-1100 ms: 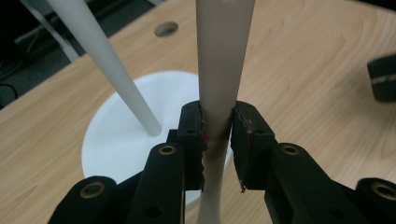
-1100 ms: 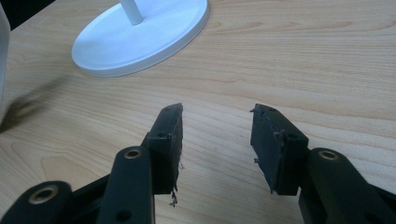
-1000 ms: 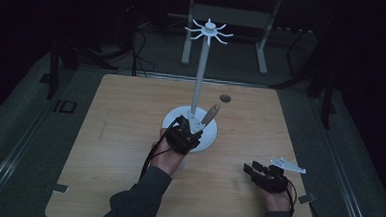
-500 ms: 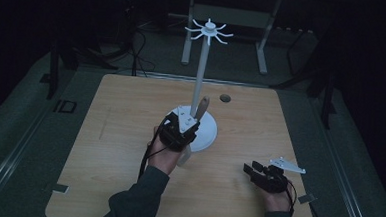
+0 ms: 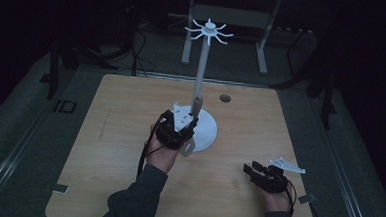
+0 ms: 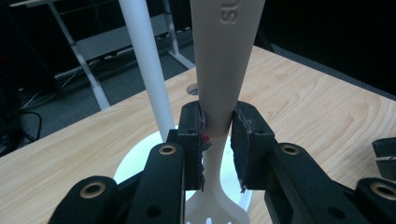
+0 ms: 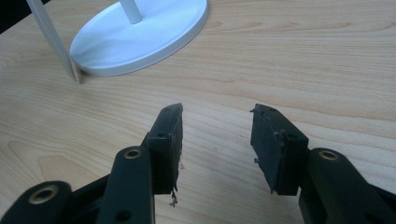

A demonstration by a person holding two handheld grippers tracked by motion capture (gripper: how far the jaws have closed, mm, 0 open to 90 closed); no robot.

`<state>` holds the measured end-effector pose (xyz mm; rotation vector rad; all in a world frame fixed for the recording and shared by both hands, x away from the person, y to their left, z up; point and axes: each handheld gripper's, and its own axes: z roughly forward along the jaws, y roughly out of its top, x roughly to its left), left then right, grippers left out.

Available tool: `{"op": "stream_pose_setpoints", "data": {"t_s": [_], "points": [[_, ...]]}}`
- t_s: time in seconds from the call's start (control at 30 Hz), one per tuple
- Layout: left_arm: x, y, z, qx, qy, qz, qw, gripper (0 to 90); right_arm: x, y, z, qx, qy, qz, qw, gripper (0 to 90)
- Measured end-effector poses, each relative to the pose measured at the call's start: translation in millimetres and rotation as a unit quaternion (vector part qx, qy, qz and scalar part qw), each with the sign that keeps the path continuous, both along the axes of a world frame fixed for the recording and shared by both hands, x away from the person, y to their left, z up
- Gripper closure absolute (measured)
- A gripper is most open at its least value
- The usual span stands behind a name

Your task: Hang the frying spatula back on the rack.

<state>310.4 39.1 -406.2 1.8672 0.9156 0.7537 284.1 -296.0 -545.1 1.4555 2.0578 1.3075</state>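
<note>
A white rack stands mid-table on a round base (image 5: 208, 134), its thin pole (image 5: 202, 64) topped by a ring of hooks (image 5: 208, 29). My left gripper (image 5: 180, 130) hovers at the base's left edge, shut on the narrow neck of a pale slotted spatula (image 5: 196, 106). The spatula (image 6: 224, 56) rises almost upright between the pads of the left gripper (image 6: 217, 135), close to the pole (image 6: 142, 60). Near the table's front right, my right gripper (image 5: 250, 169) rests low. In its own view the right gripper (image 7: 217, 130) is open over bare wood, facing the base (image 7: 140, 37).
The wooden table (image 5: 131, 110) has a small round hole (image 5: 225, 97) behind the rack. A metal frame (image 5: 225, 20) and cables stand on the dark floor beyond the far edge. The other gripper's dark edge (image 6: 385, 149) shows at the right.
The left gripper has swung the spatula's handle from leaning right to nearly upright beside the pole. The right gripper has stayed put.
</note>
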Motion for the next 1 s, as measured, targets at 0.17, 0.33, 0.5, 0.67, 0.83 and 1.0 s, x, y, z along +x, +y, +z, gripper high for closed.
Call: {"op": "stream_pose_setpoints", "data": {"t_s": [0.17, 0.33, 0.5, 0.67, 0.83, 1.0], "points": [[2.2, -0.2, 5.6, -0.006, -0.005, 0.001, 1.0, 74.6, -0.1, 0.1, 0.0, 0.0, 0.0, 0.0, 1.0, 53.3], [3.7, -1.9, 8.8, -0.008, -0.007, 0.0, 0.9999, 74.5, 0.1, -0.2, 0.0, 0.0, -0.001, 0.0, 1.0, 53.2], [4.9, -2.4, 10.6, -0.014, -0.009, 0.005, 0.9999, 74.5, 0.0, -0.2, 0.0, 0.0, 0.0, -0.001, 1.0, 53.0], [5.5, -3.6, 15.8, -0.02, -0.013, 0.008, 0.9997, 74.5, 0.1, -0.1, -0.1, -0.001, 0.0, -0.001, 1.0, 53.0], [6.3, -5.7, 19.9, -0.02, -0.02, 0.015, 0.9995, 74.5, 0.1, -0.1, -0.1, 0.0, 0.0, -0.002, 1.0, 52.9], [8.0, -6.4, 23.1, -0.028, -0.023, 0.022, 0.9991, 74.5, 0.1, -0.4, -0.1, 0.0, 0.0, -0.004, 1.0, 52.8]]}}
